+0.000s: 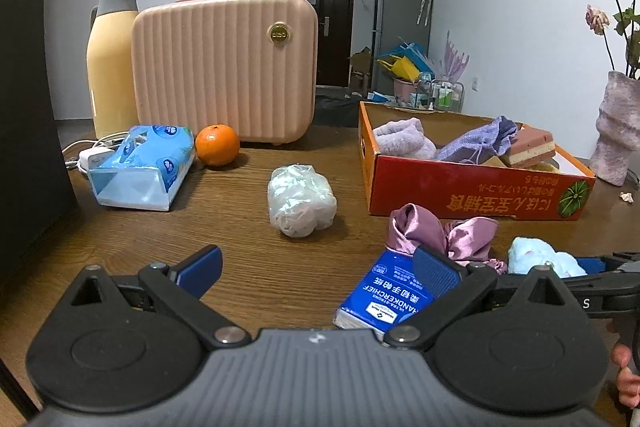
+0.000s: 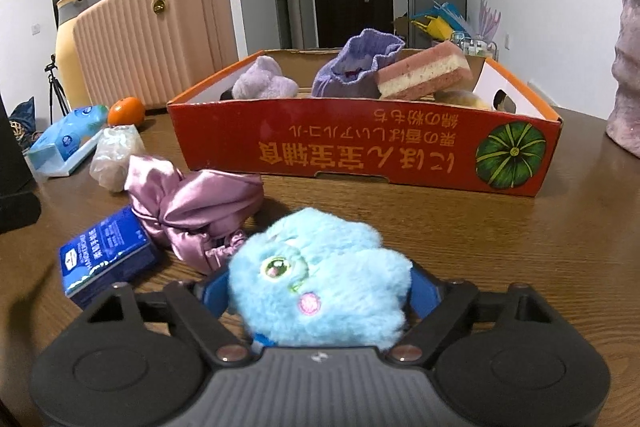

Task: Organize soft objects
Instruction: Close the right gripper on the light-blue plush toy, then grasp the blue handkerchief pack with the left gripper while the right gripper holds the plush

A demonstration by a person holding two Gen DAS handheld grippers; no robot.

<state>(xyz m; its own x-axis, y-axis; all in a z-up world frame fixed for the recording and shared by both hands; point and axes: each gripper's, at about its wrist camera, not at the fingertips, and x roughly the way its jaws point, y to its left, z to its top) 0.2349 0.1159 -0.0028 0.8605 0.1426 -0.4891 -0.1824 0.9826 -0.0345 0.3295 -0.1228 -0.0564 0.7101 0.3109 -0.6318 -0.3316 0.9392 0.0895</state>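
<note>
The fluffy blue plush toy (image 2: 320,279) sits on the worktop (image 2: 480,247) right between the blue pads of the right gripper (image 2: 320,291), just in front of the red cardboard box (image 2: 360,155). The jaws are wide but not at their widest, and the fur looks to fill the gap between them; whether the pads actually press on it, I cannot tell from here. The tool is low and angled down at the toy, which reads as lining up a pick for the box.

Just beside the toy lies a pink satin scrunchie (image 2: 192,203), touching a blue handkerchief pack (image 2: 108,255). The left gripper (image 1: 320,271) hangs over the worktop with jaws spread and nothing between them, one pad in front of that pack; it looks like it is waiting its turn. Further out, a clear bag of soft stuff (image 1: 300,201) lies on its own.

Now the box: it already holds a lilac fleecy bundle (image 2: 264,79), a purple knitted pouch (image 2: 356,67) and a pink-and-cream sponge (image 2: 424,73) leaning on the pouch. There is room left near the front wall.

Behind are an orange (image 1: 217,145), a tissue pack (image 1: 140,167) and a pink ribbed case (image 1: 224,67).
</note>
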